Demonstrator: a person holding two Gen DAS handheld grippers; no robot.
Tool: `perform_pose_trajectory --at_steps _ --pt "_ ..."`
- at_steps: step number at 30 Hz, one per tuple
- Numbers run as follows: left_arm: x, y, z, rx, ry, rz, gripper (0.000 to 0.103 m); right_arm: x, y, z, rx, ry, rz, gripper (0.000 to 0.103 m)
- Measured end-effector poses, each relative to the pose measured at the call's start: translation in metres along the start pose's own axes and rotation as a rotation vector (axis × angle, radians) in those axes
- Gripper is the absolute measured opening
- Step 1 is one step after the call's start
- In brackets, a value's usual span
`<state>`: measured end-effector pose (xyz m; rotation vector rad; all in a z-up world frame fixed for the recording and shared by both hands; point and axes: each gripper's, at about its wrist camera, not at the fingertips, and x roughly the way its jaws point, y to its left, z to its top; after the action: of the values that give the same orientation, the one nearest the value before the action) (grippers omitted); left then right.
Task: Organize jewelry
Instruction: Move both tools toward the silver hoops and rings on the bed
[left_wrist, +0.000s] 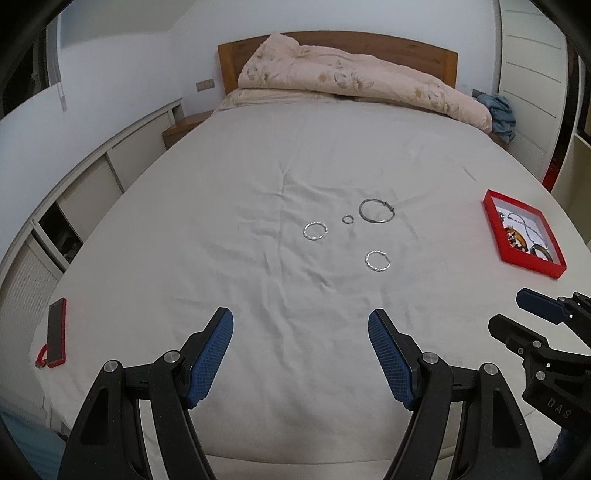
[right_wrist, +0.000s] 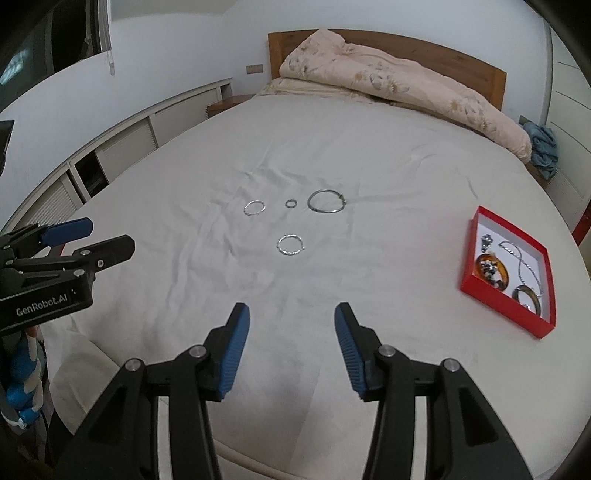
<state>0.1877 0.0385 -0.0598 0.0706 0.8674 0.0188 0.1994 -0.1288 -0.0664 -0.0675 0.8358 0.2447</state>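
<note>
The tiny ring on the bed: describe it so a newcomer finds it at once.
On the white bedsheet, left of the red box, four loose rings lie in a cluster. The tiny ring sits in the far row between the twisted silver hoop and the largest hoop, the smallest by far.

A: Where is each camera looking from?
B: Both are sitting low at the bed's (left_wrist: 295, 155) foot, facing the headboard (right_wrist: 443, 55); the left one is standing further left.
A: What are they sharing?
B: The sheet, the rings (left_wrist: 378, 260), the red box (right_wrist: 508, 273).
</note>
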Motion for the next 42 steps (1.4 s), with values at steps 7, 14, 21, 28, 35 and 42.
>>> perform_pose_trajectory --at_steps 7,14,21,28,35,42 --pt "0.018 0.006 -0.001 -0.009 0.028 0.002 0.075 0.018 0.004 0.003 -0.008 0.020 0.009 0.046" --pt "0.031 0.009 -0.003 -0.013 0.050 0.005 0.075 0.031 0.008 0.004 -0.016 0.034 0.016 0.051" --pt "0.046 0.013 -0.004 -0.016 0.071 0.007 0.075 0.045 0.012 0.006 -0.031 0.046 0.026 0.051" --pt "0.060 0.017 -0.005 -0.017 0.091 0.009 0.075 0.058 0.015 0.008 -0.048 0.054 0.041 0.051" --pt "0.073 0.019 -0.006 -0.014 0.111 0.011 0.075 0.071 0.015 0.011 -0.057 0.064 0.049 0.051" --pt "0.085 0.022 -0.006 -0.009 0.124 0.012 0.075 0.082 0.016 0.013 -0.068 0.069 0.057 0.052"
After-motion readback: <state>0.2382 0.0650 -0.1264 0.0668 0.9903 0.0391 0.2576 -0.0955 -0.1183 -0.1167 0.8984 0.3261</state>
